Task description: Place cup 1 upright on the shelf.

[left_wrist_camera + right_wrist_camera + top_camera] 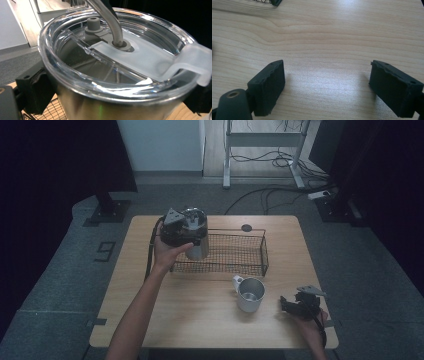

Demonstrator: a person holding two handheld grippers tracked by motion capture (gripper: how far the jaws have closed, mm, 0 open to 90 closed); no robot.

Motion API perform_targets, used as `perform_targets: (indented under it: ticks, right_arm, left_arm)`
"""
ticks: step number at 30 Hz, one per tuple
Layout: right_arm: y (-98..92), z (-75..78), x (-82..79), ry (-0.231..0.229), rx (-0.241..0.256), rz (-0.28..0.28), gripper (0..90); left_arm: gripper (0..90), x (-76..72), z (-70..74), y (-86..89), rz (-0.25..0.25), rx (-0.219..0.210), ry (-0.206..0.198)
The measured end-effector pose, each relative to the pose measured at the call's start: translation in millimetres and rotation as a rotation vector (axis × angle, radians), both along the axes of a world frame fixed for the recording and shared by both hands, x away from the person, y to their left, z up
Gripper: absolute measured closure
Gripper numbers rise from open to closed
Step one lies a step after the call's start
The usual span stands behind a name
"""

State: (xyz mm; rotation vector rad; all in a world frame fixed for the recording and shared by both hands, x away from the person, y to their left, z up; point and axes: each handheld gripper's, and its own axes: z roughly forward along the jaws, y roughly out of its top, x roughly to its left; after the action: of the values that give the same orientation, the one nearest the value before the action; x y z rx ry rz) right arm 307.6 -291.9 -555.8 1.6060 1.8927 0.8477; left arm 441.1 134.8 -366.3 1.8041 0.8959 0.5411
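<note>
— What have you got?

— My left gripper (186, 231) pinches the steel tumbler (196, 240) just under its clear lid (117, 50), one jaw on each side, holding it above the left end of the wire basket (240, 254). The right gripper (295, 304) rests spread over bare table (324, 32), near the white mug (249, 295).

— How would you set it down?

— I'd keep it upright, mind the straw (110, 20), lower it straight inside the mesh walls, and release only once the base sits flat.
</note>
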Motion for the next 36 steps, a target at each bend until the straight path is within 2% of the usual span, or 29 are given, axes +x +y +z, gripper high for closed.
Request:
perform_targets:
  ticks: [21, 24, 30, 36]
  right_arm:
    - [0.0, 0.0, -0.1, 0.001, 0.0, 0.0, 12.8]
    - [0.0, 0.0, -0.1, 0.001, 0.0, 0.0, 12.8]
    - [0.0, 0.0, -0.1, 0.001, 0.001, 0.0, 12.8]
    - [0.0, 0.0, -0.1, 0.001, 0.001, 0.0, 12.8]
  left_arm:
    - [4.1, 14.7, -16.6, -6.3, 0.019, 0.014, 0.013]
    - [4.1, 15.5, -20.7, -7.8, 0.023, 0.017, 0.003]
    - [4.1, 21.5, -28.5, -11.4, 0.025, 0.027, 0.022]
    - [4.1, 23.4, -32.3, -13.3, 0.024, 0.032, 0.021]
